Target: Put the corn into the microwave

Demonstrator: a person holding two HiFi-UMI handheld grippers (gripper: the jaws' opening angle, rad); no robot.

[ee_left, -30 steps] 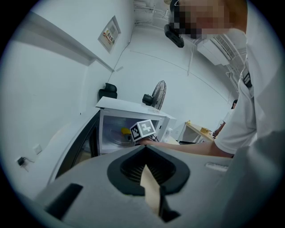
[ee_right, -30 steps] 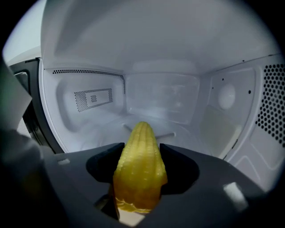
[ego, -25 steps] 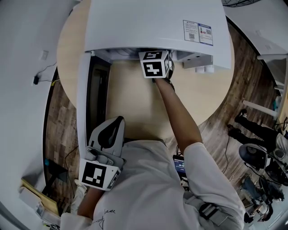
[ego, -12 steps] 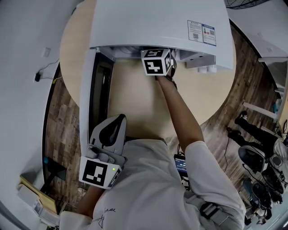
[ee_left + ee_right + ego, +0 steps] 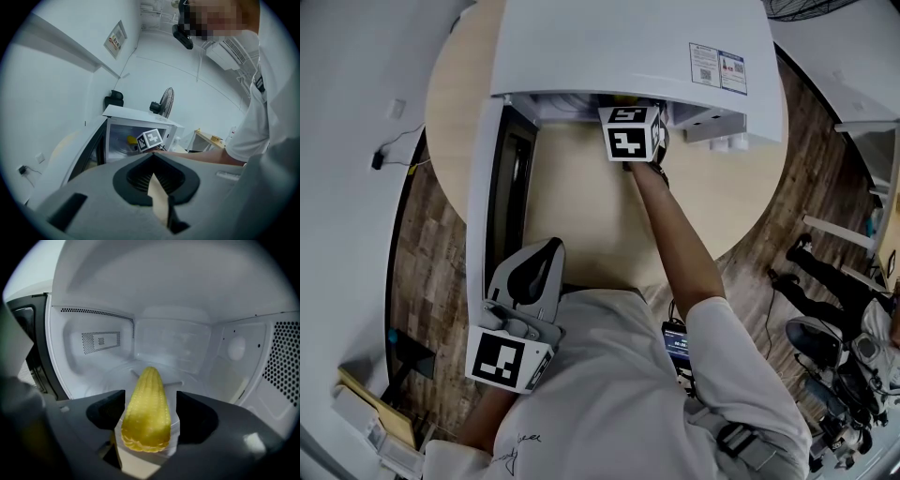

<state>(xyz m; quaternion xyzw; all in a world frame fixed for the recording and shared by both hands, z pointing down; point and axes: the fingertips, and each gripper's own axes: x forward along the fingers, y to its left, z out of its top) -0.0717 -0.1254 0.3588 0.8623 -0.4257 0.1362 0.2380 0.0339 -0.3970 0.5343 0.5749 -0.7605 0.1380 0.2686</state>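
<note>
While reaching into the open front of the microwave (image 5: 628,47), grips the corn (image 5: 146,408) in the right hand-held gripper (image 5: 149,401). Jaws parted only as wide as the cob, one pad pressed to each flank. Butt end toward the camera, tapered tip toward the back wall. Cob inside the cavity, over the glass turntable (image 5: 117,376); cannot tell whether touching it.

Left hand-held gripper (image 5: 520,319) low against the white shirt (image 5: 609,394), well apart from the microwave. Jaws brought together in the left gripper view, nothing between them (image 5: 152,159).

From the head view, only the marker cube of the right hand-held gripper (image 5: 630,134) at the cavity mouth, with jaws and cob hidden under the microwave's top. Also there: the door (image 5: 492,187) swung out on the left side, the pale round counter (image 5: 581,216) beneath, and a bare forearm (image 5: 675,234) stretched across it.

From the left gripper view, a side-on look that the head view lacks: a yellow spot of corn (image 5: 132,139) just beside the cube inside the cavity, and a fan (image 5: 165,99) behind the microwave (image 5: 136,117).

Only in the right gripper view: perforated side walls, a vent grid on the left wall, and the grip itself
</note>
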